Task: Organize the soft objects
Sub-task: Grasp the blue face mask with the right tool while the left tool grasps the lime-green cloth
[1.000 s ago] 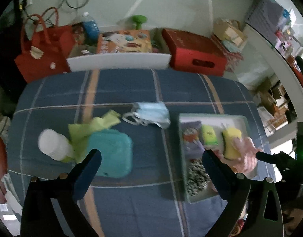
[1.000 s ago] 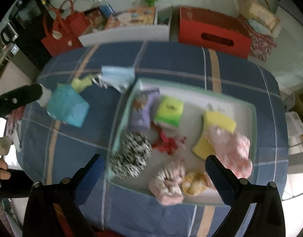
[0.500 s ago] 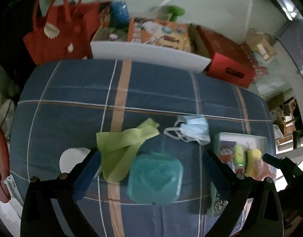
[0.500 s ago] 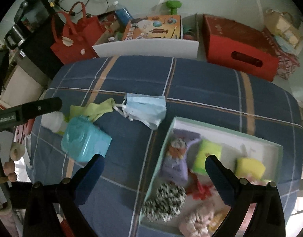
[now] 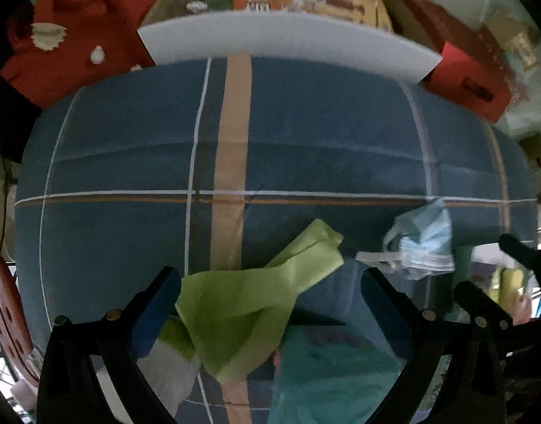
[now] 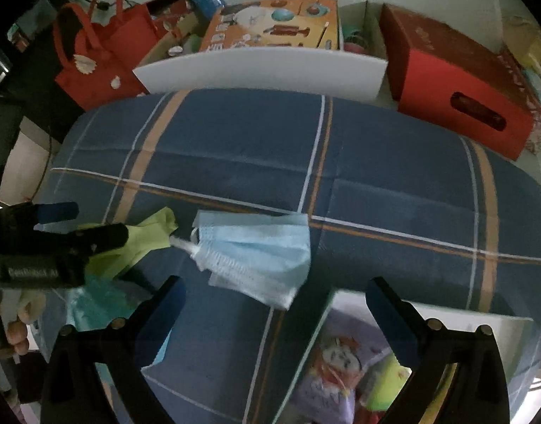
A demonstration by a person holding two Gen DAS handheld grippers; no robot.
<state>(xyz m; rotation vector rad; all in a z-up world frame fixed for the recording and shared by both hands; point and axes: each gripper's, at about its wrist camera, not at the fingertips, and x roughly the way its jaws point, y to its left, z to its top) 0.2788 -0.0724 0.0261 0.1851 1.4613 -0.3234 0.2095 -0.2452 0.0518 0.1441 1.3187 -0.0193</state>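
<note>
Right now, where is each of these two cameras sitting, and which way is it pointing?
Left wrist: on the left gripper, looking across the table at the green cloth; its own two open fingers show.
Right wrist: on the right gripper, facing the mask and tray; its open fingers show, the left gripper at left.
Both see the cloth, mask and table.

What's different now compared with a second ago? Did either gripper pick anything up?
Both grippers came in lower and closer: the left gripper toward the green cloth, the right gripper away from the tray toward the blue face mask. Both stay open; nothing was picked up. Cloth, mask, teal pouch and tray contents lie where they were.
</note>
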